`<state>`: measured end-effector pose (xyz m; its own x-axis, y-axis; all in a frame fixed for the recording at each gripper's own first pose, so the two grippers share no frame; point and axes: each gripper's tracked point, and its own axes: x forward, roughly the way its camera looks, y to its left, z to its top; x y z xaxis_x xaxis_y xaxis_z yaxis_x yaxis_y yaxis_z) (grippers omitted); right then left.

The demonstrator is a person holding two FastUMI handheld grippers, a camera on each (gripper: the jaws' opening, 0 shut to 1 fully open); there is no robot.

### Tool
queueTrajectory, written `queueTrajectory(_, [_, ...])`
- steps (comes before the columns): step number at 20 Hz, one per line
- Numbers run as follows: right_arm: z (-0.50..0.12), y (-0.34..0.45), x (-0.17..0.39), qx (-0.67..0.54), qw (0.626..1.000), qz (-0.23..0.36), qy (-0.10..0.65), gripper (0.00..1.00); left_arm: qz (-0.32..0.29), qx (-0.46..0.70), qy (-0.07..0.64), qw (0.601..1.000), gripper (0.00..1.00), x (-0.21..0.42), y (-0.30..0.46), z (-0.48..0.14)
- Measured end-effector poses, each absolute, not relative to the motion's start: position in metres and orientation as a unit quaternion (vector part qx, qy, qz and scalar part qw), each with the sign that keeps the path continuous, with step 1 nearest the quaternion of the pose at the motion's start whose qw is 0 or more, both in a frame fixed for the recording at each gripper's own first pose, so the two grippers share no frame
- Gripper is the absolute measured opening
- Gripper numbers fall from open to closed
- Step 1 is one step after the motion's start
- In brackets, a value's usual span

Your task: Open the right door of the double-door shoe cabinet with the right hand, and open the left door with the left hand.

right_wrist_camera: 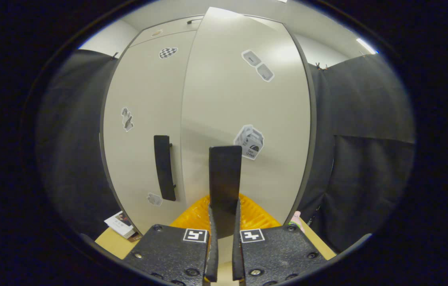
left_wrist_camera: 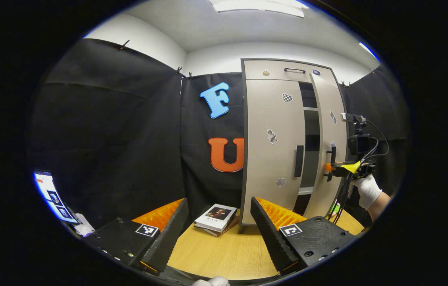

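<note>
— Both grippers were checked first. How were the jaws found?

— On the left gripper [left_wrist_camera: 219, 234] the jaws were held wide apart over the table [left_wrist_camera: 224, 254], nothing between them. On the right gripper [right_wrist_camera: 224, 246] they were closed on the right door's handle [right_wrist_camera: 225, 178], apparently pressing from both sides, though the contact itself was hidden behind the bar.

— And the cabinet [left_wrist_camera: 287, 135]?

— It was seen standing on the table just beyond a stack of books [left_wrist_camera: 217, 218]. The right door [right_wrist_camera: 244, 119] had been swung partly open, a dark gap [left_wrist_camera: 310, 143] being shown beside it. The left door [left_wrist_camera: 271, 139] was shut, its handle [left_wrist_camera: 299, 161] untouched.

— What could go wrong?

— If the pull were not kept along the hinge arc, the bar could be slipped from the jaws, or the cabinet could be dragged or tipped on the table. The books could be knocked when the left handle is approached.
</note>
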<state>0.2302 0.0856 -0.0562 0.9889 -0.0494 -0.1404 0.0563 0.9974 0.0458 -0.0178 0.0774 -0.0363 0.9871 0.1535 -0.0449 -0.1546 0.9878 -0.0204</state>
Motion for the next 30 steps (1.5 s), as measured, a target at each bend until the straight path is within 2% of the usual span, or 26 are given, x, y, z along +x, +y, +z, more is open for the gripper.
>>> queueTrajectory(7, [-0.057, 0.074, 0.218, 0.027, 0.997, -0.040, 0.067, 0.14, 0.051, -0.012, 0.025, 0.998, 0.95, -0.031, 0.068, -0.042])
queueTrajectory(22, [-0.060, 0.029, 0.200, 0.028, 0.993, -0.092, 0.064, 0.04, -0.022, -0.017, 0.024, 0.999, 0.95, -0.014, 0.014, -0.040])
queueTrajectory(28, [-0.061, 0.010, 0.198, 0.036, 0.993, -0.087, 0.066, 0.03, -0.032, -0.016, 0.023, 0.999, 0.95, -0.003, -0.019, -0.034])
queueTrajectory(30, [-0.062, 0.017, 0.200, 0.050, 0.994, -0.063, 0.068, 0.04, -0.029, -0.011, 0.022, 0.999, 0.95, -0.002, -0.031, -0.030])
